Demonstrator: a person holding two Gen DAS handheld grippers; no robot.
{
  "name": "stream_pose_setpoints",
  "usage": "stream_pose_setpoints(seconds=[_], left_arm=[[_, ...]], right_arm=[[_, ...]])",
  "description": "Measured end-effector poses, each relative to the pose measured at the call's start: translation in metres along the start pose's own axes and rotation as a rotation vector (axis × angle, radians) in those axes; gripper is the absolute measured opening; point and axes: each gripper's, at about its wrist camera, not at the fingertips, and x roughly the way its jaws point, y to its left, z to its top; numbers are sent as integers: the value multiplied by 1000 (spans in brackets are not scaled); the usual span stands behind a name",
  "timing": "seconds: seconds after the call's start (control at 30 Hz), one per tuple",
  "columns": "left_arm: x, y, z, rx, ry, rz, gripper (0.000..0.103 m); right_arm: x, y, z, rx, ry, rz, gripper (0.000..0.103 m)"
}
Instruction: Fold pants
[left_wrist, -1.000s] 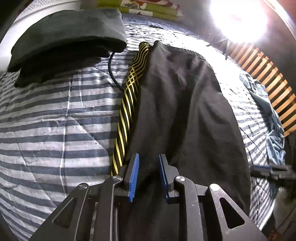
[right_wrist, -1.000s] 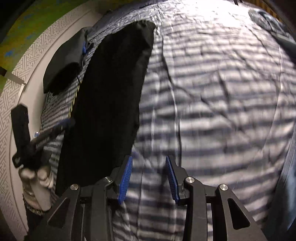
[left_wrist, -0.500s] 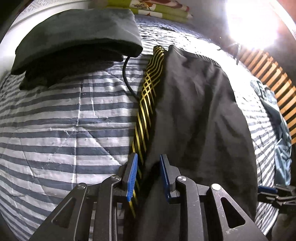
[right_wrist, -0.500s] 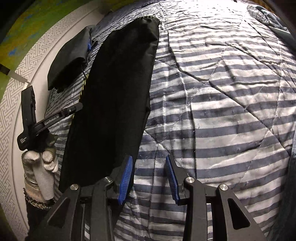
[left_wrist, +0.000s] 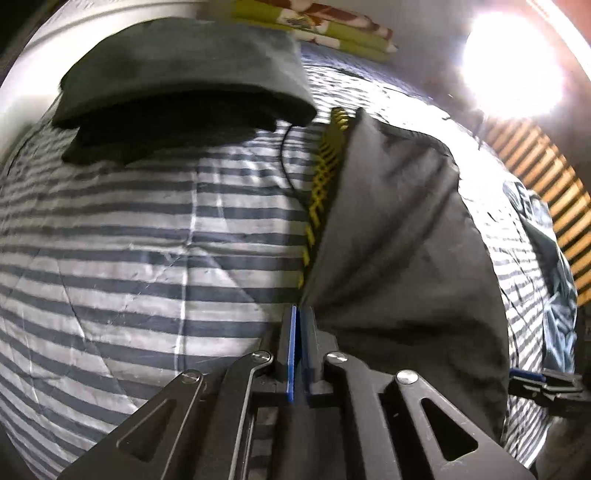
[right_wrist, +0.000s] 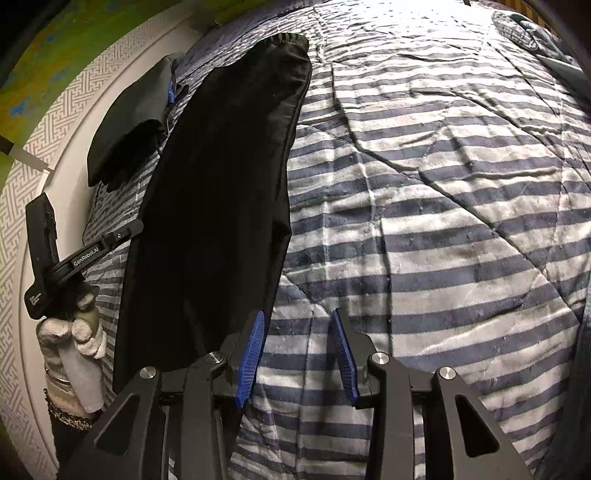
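Black pants (left_wrist: 399, 240) with a yellow lattice side stripe (left_wrist: 325, 184) lie lengthwise on the striped quilt (left_wrist: 129, 258). My left gripper (left_wrist: 298, 314) is shut on the pants' near left edge, and the cloth rises in a taut fold from its blue pads. In the right wrist view the pants (right_wrist: 221, 206) run up the left side. My right gripper (right_wrist: 298, 325) is open over bare quilt just right of their near edge, its left pad close to the cloth. A gloved hand (right_wrist: 70, 339) holds the left gripper's body (right_wrist: 85, 254) beside the pants.
A pile of dark folded clothes (left_wrist: 177, 92) sits at the far left, with a black cable (left_wrist: 286, 162) beside it. A blue-grey garment (left_wrist: 550, 236) lies at the right edge near wooden slats (left_wrist: 543, 173). A bright lamp (left_wrist: 513, 66) glares at the top right.
My left gripper has gone from open to shut on the pants' left edge, and the cloth now lifts toward it. My right gripper stays open beside the pants' right edge.
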Motion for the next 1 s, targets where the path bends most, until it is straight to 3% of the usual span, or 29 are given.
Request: stream_pose_setpoints(seconds=[0.03, 0.1, 0.2, 0.3, 0.47, 0.53, 0.63, 0.87, 0.9, 1.0], left_arm=[[1, 2, -1, -10, 17, -14, 30], [-2, 5, -3, -23, 45, -77, 61], [-11, 2, -9, 5, 29, -95, 61], [-3, 3, -16, 10, 66, -89, 59], [1, -3, -19, 58, 54, -60, 44], [2, -5, -18, 68, 46, -37, 33], [4, -2, -14, 43, 46, -58, 22], [6, 4, -13, 27, 42, -77, 9], [7, 3, -13, 21, 43, -82, 5], [8, 3, -10, 3, 50, -104, 3]], right_arm=[[0, 1, 0, 0, -3, 2, 35], [-2, 0, 0, 9, -9, 24, 35], [-4, -3, 2, 17, -14, 65, 36], [-4, -2, 6, 12, -25, 54, 36], [1, 2, 12, -2, -36, 69, 37], [6, 2, 16, 0, -44, 72, 37], [11, -6, 22, 46, -55, 125, 37], [14, -11, 28, 64, -70, 207, 37], [15, -10, 28, 60, -69, 213, 36], [21, -3, 29, 44, -49, 231, 20]])
